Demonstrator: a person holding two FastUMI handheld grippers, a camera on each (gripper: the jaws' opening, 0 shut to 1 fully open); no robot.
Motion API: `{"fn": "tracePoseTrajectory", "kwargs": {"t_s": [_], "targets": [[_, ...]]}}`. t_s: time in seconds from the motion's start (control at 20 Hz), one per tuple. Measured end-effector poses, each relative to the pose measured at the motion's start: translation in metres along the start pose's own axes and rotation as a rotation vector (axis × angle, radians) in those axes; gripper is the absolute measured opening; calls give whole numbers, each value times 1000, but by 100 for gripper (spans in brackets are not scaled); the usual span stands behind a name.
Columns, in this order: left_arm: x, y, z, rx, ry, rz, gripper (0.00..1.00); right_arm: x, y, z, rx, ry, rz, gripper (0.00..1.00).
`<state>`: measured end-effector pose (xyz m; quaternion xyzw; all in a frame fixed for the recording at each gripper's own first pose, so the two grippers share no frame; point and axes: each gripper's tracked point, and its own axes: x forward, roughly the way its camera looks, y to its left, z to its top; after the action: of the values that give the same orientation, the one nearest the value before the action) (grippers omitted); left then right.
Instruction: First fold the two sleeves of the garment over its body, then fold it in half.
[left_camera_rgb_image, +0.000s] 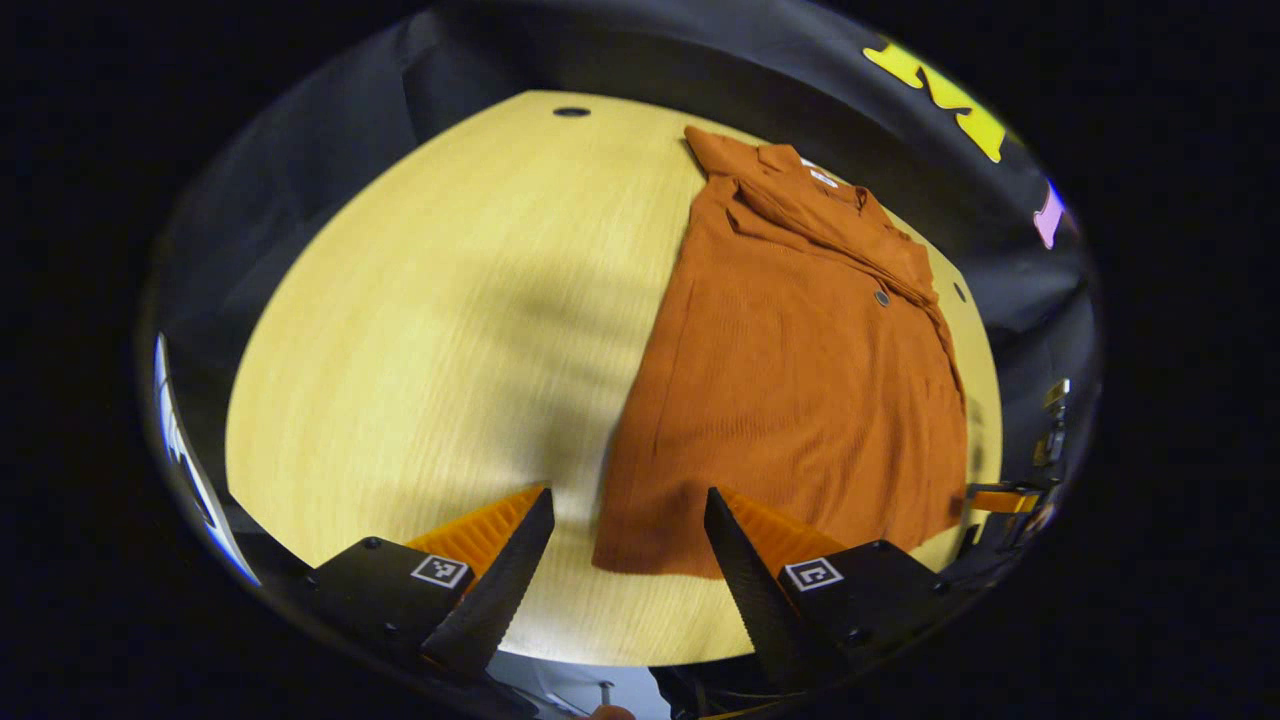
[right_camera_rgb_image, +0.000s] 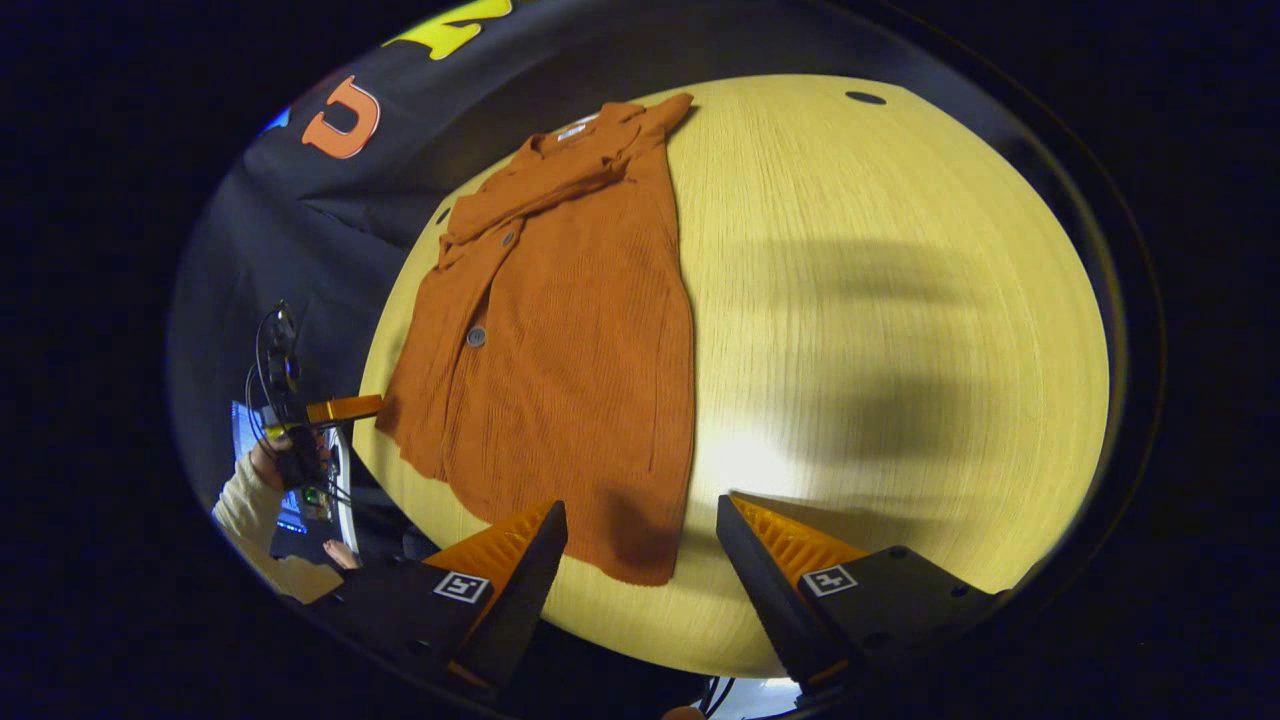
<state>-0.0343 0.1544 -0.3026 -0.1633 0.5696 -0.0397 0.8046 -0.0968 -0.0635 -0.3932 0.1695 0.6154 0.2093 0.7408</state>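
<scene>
A rust-orange ribbed knit garment (left_camera_rgb_image: 800, 370) with dark buttons lies flat on the pale yellow wood-grain tabletop (left_camera_rgb_image: 430, 330), filling the right half of the left gripper view, collar at the upper right of centre and hem toward the bottom. Both sleeves appear folded in over the body, giving a long narrow shape. In the right gripper view the same garment (right_camera_rgb_image: 560, 350) sits left of centre, collar at the top, hem near the bottom.

The left hand-held gripper (left_camera_rgb_image: 628, 540) hovers above the tabletop with its fingers spread wide, nothing between them, the hem's left corner just beyond the gap. The right hand-held gripper (right_camera_rgb_image: 640, 550) is likewise spread apart and empty, with the hem's right corner lying between its fingers. At the lower left of the right gripper view, a hand (right_camera_rgb_image: 268, 462) in a cream sleeve holds the other gripper off the tabletop's edge.
</scene>
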Motion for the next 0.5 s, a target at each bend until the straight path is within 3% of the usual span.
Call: {"fn": "tracePoseTrajectory", "kwargs": {"t_s": [0.1,0.2,0.35,0.5], "targets": [[-8,-5,-2,22,96,-54,99,-1,0,0,67,33,63,96],[-22,-20,8,25,174,-190,96,2,3,-4,184,89,154,97],[-43,-40,17,-70,334,-325,98,5,9,-1,343,129,280,94],[-41,-50,25,-71,374,-410,95,7,12,0,342,123,306,92]]}}
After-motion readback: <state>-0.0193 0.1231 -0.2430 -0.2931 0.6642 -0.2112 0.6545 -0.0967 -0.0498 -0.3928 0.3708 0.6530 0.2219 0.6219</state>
